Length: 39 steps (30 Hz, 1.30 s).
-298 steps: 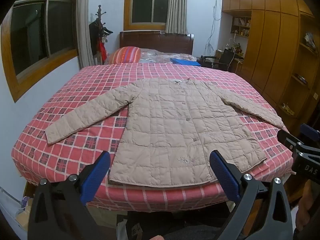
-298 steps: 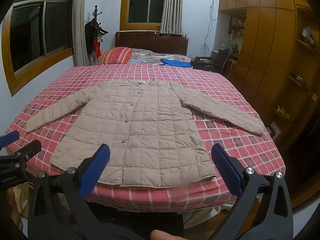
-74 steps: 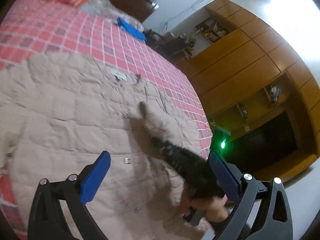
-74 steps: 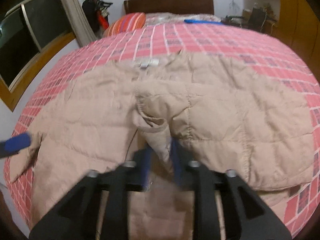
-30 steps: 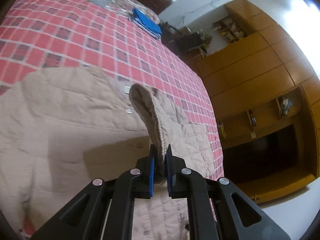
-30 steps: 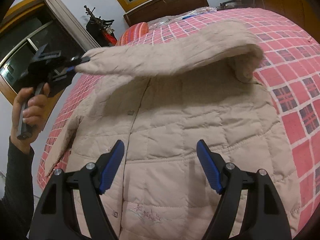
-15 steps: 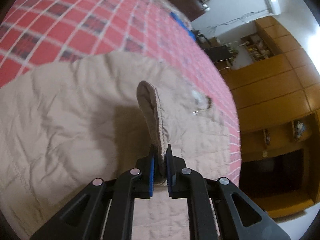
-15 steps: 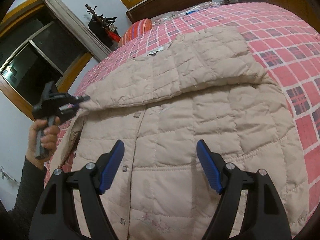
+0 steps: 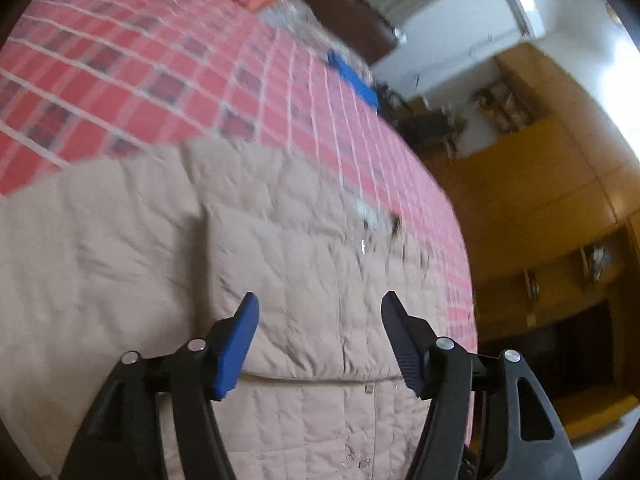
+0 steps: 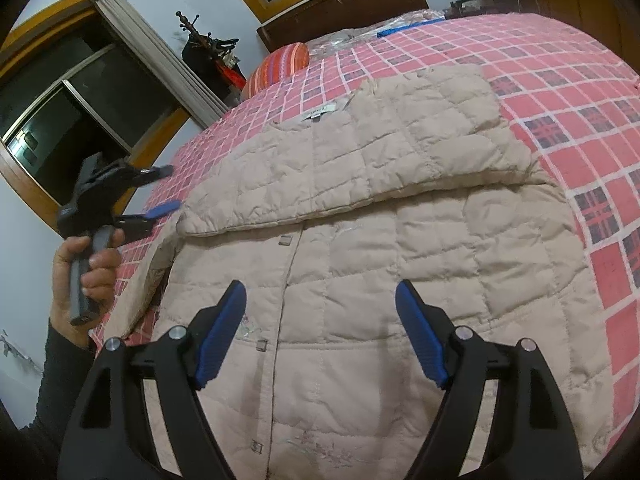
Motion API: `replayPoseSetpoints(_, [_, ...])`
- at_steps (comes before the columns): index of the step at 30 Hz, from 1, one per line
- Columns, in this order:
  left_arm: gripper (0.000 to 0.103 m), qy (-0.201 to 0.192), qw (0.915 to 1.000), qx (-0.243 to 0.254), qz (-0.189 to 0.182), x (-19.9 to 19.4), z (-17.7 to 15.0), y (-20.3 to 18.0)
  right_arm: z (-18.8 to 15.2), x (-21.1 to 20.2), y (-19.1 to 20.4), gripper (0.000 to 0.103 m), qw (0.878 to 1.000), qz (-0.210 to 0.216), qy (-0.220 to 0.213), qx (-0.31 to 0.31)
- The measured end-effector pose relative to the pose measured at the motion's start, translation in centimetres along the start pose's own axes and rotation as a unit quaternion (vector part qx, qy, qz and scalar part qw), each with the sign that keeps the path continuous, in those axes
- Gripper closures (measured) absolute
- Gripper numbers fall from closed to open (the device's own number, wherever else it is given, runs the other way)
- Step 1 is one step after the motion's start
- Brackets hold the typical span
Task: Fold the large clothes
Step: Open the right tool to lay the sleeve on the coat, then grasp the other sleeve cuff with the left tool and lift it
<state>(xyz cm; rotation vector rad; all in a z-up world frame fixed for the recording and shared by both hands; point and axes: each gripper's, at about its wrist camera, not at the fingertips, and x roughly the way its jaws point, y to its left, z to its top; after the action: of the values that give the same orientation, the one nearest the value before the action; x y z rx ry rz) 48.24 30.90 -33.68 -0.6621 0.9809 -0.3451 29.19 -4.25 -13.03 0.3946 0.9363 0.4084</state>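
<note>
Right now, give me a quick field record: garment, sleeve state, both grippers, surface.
garment: beige quilted jacket, front up, buttoned
right sleeve: folded sleeve lies across the chest, cuff at the jacket's left edge
left gripper: open, holding nothing, by the cuff
right gripper: open, above the lower front
surface: red checked bedspread

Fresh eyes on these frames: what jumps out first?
The beige quilted jacket sprawls over the red checked bedspread, one sleeve folded across its chest. The left gripper hangs open at the cuff end. The right gripper hovers open above the jacket's front.
</note>
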Motion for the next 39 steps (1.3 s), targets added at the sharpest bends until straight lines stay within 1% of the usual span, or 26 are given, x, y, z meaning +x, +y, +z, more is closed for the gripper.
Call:
replayPoseSetpoints(1, [0.040, 0.006, 0.9999, 0.000, 0.013, 0.9, 0.1, 0.4, 0.0, 0.1, 0.2, 0.026, 1.000, 0.001, 0.003, -0.002])
replayPoseSetpoints(2, [0.040, 0.011, 0.9993, -0.004, 0.035, 1.8, 0.1, 1.1, 0.0, 0.1, 0.5, 0.026, 1.000, 0.001, 0.004, -0.006])
replayPoseSetpoints(3, [0.045, 0.011, 0.9989, -0.012, 0.044, 2.2, 0.1, 1.9, 0.0, 0.1, 0.7, 0.026, 1.000, 0.000, 0.004, -0.009])
replayPoseSetpoints(4, [0.050, 0.013, 0.9990, -0.020, 0.039, 2.3, 0.0, 2.5, 0.2, 0.0, 1.0, 0.026, 1.000, 0.000, 0.003, -0.015])
replayPoseSetpoints(7, [0.050, 0.004, 0.9995, -0.025, 0.019, 0.5, -0.2, 3.4, 0.7, -0.4, 1.7, 0.026, 1.000, 0.002, -0.002, -0.026])
replayPoseSetpoints(8, [0.048, -0.002, 0.9996, -0.025, 0.013, -0.4, -0.2, 3.5, 0.9, -0.4, 1.9, 0.025, 1.000, 0.004, -0.004, -0.027])
replayPoseSetpoints(10, [0.033, -0.026, 0.9993, -0.025, 0.011, -2.9, -0.7, 3.6, 1.1, -0.2, 2.3, 0.025, 1.000, 0.009, -0.003, -0.028])
replayPoseSetpoints(12, [0.027, -0.053, 0.9980, -0.034, 0.002, -6.1, -1.6, 4.7, 1.1, 0.0, 2.9, 0.025, 0.999, 0.018, 0.002, -0.033])
replayPoseSetpoints(14, [0.024, -0.086, 0.9945, -0.059, -0.004, -9.8, -3.5, 6.9, 1.0, 0.4, 3.9, 0.025, 0.999, 0.027, 0.008, -0.045])
replayPoseSetpoints(15, [0.021, -0.101, 0.9922, -0.073, -0.001, -11.5, -4.4, 8.3, 0.9, 0.5, 4.4, 0.025, 0.998, 0.032, 0.010, -0.052])
replayPoseSetpoints(17, [0.021, -0.129, 0.9858, -0.107, 0.009, -14.9, -6.6, 11.5, 0.9, 0.7, 5.6, 0.024, 0.997, 0.044, 0.014, -0.067])
replayPoseSetpoints(18, [0.021, -0.146, 0.9807, -0.129, 0.014, -17.1, -8.2, 13.5, 0.9, 0.7, 6.1, 0.023, 0.996, 0.049, 0.015, -0.072])
replayPoseSetpoints(20, [0.021, -0.177, 0.9680, -0.174, 0.036, -21.2, -11.8, 17.3, 0.9, 0.9, 7.1, 0.022, 0.994, 0.058, 0.017, -0.086])
replayPoseSetpoints(22, [0.021, -0.199, 0.9573, -0.203, 0.053, -24.9, -14.9, 20.3, 0.8, 1.4, 8.2, 0.022, 0.993, 0.067, 0.023, -0.098])
replayPoseSetpoints(25, [0.021, -0.215, 0.9409, -0.249, 0.080, -28.3, -18.8, 23.8, 0.8, 2.2, 9.5, 0.022, 0.990, 0.078, 0.032, -0.110])
replayPoseSetpoints(27, [0.021, -0.227, 0.9297, -0.276, 0.088, -29.9, -20.5, 25.9, 0.6, 2.4, 10.3, 0.022, 0.989, 0.084, 0.036, -0.116])
replayPoseSetpoints(28, [0.021, -0.230, 0.9259, -0.286, 0.090, -30.4, -21.0, 26.5, 0.5, 2.5, 10.8, 0.022, 0.988, 0.088, 0.038, -0.120])
replayPoseSetpoints(31, [0.021, -0.228, 0.9182, -0.306, 0.106, -30.8, -21.6, 27.6, 0.1, 2.6, 11.7, 0.022, 0.987, 0.091, 0.041, -0.128])
replayPoseSetpoints(32, [0.021, -0.221, 0.9172, -0.311, 0.115, -30.5, -21.6, 27.7, 0.0, 2.5, 11.9, 0.021, 0.986, 0.091, 0.041, -0.130])
replayPoseSetpoints(35, [0.021, -0.214, 0.9184, -0.312, 0.115, -29.5, -20.6, 28.7, 0.1, 2.2, 11.9, 0.021, 0.987, 0.090, 0.038, -0.127])
replayPoseSetpoints(37, [0.021, -0.217, 0.9171, -0.311, 0.124, -29.0, -20.0, 29.2, 0.2, 2.0, 11.9, 0.021, 0.988, 0.088, 0.035, -0.126])
replayPoseSetpoints(39, [0.024, -0.232, 0.9127, -0.310, 0.130, -29.1, -19.7, 29.6, 0.2, 1.6, 11.6, 0.021, 0.988, 0.084, 0.031, -0.124])
